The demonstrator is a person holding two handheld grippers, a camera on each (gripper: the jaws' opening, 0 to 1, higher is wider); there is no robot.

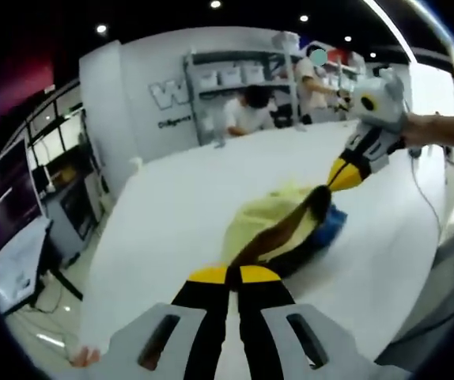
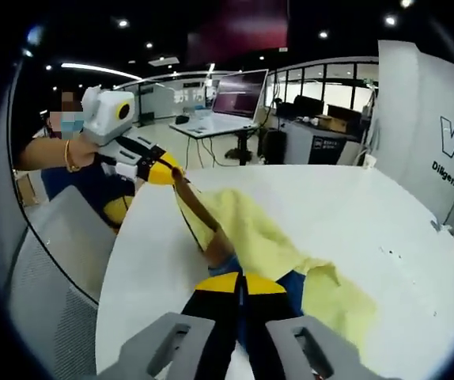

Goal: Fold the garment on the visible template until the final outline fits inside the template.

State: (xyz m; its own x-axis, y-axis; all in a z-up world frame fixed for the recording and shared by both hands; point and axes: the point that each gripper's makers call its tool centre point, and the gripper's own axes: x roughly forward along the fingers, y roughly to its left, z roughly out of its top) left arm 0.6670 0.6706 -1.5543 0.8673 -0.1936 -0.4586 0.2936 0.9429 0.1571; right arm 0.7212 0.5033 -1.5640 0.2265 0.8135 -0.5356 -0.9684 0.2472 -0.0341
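Note:
A pale yellow garment (image 1: 278, 214) with a dark brown edge lies bunched on the white table (image 1: 187, 206). That brown edge is stretched taut between both grippers. My left gripper (image 1: 233, 275) is shut on one end of it, and my right gripper (image 1: 339, 176) pinches the other end, lifted above the table. In the right gripper view, the right gripper (image 2: 239, 283) is shut on the garment (image 2: 266, 237). The left gripper (image 2: 168, 170) holds the far end up at the table's (image 2: 353, 206) edge. A blue patch (image 1: 334, 226) shows under the cloth; I cannot tell what it is.
Two people (image 1: 247, 111) work at the table's far side before grey shelves (image 1: 235, 79). Desks with monitors (image 1: 9, 206) stand off the left edge. A grey mesh chair (image 2: 45, 269) sits near the table by the person's arm (image 2: 49, 150). A desk with a screen (image 2: 235, 99) is behind.

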